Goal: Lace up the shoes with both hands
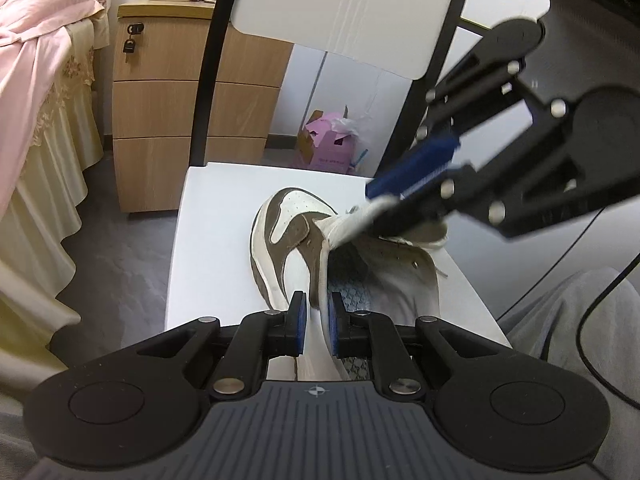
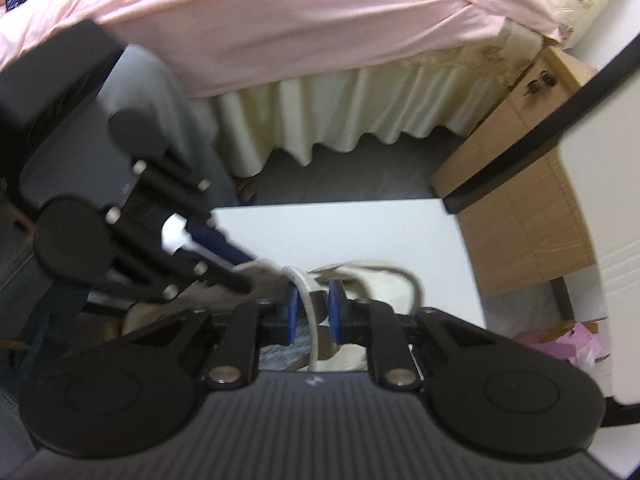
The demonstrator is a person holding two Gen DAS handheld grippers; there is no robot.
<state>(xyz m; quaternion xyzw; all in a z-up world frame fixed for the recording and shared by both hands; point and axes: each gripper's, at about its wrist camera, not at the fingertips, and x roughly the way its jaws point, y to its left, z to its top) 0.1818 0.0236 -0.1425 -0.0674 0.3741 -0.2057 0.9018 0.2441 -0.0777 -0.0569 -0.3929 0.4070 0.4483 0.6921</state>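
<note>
A white and brown sneaker [image 1: 288, 236] lies on the white chair seat [image 1: 216, 200], toe pointing away. My left gripper [image 1: 317, 320] is shut on the shoe's brown side wall near the collar. My right gripper [image 1: 378, 204] comes in from the right and is closed on the white lace [image 1: 356, 224] at the tongue. In the right wrist view the right gripper [image 2: 314, 300] has the white lace [image 2: 310, 320] running between its blue pads, and the left gripper [image 2: 240, 272] sits at the left on the shoe [image 2: 372, 280].
The chair's white back [image 1: 380, 8] stands behind the shoe. A wooden drawer cabinet [image 1: 168, 112] and a bed with a pink sheet [image 1: 32, 60] are at the left. A pink box [image 1: 328, 140] sits on the floor. The person's grey-clad knee [image 1: 568, 320] is at the right.
</note>
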